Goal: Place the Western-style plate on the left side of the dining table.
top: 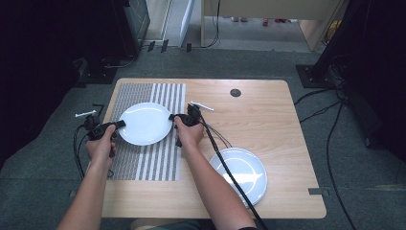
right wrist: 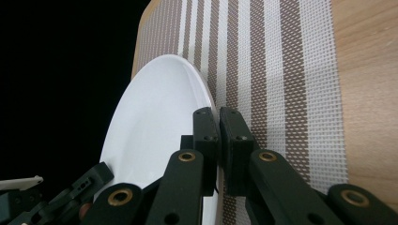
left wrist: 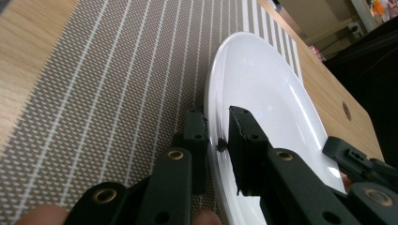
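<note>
High view: white plate (top: 144,123) over the striped placemat (top: 143,163), rim pinched on opposite sides by left gripper (top: 119,124) and right gripper (top: 171,117), fingers (left wrist: 195,136) of both clamped shut on it. Second plate (top: 242,172) well right of the placemat, on the desk (top: 268,110).

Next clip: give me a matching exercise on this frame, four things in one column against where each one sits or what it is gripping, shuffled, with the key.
Things:
1. left claw
2. right claw
3. second white plate
4. striped placemat

Places or states:
A. on bare wood at the table's near right, with a black cable across it
B. shut on the right rim of the held plate
C. spread over the table's left part, under the held plate
D. shut on the left rim of the held plate

Pairs: 1-D, 2-B, 3-A, 4-C
</note>
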Demonstrator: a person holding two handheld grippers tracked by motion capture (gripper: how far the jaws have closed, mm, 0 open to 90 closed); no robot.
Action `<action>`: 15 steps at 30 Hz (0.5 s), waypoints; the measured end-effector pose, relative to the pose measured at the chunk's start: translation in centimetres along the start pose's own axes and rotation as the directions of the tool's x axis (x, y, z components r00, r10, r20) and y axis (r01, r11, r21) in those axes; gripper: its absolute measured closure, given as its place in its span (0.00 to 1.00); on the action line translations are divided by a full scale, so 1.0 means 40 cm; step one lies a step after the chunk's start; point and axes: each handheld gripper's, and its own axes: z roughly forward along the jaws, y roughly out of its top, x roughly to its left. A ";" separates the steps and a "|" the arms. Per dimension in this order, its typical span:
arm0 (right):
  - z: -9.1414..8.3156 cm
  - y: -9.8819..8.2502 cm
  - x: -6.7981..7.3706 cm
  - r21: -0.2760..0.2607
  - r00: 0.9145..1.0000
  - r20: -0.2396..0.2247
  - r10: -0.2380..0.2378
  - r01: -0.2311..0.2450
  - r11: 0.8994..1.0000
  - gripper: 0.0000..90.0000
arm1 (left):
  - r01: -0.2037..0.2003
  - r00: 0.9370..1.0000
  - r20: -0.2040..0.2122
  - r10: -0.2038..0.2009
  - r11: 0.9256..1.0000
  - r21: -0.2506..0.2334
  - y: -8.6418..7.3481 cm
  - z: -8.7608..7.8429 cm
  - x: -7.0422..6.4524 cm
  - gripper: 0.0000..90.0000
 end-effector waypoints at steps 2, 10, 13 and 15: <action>0.007 -0.002 0.000 -0.002 1.000 0.005 0.005 -0.005 1.000 0.98 | -0.019 0.999 -0.031 0.019 1.000 0.002 -0.004 0.008 0.000 0.85; 0.023 -0.005 -0.006 -0.037 1.000 0.013 -0.010 0.010 0.999 0.98 | -0.031 0.998 -0.050 0.030 1.000 -0.008 -0.012 0.032 0.011 0.82; 0.033 -0.007 -0.007 -0.053 1.000 -0.003 -0.020 0.020 0.998 0.98 | -0.033 0.998 -0.059 0.030 0.999 -0.043 -0.010 0.039 0.008 0.77; 0.038 -0.011 -0.008 -0.066 1.000 -0.004 -0.020 0.020 0.998 0.98 | -0.031 0.998 -0.060 0.027 0.998 -0.057 -0.009 0.044 0.008 0.76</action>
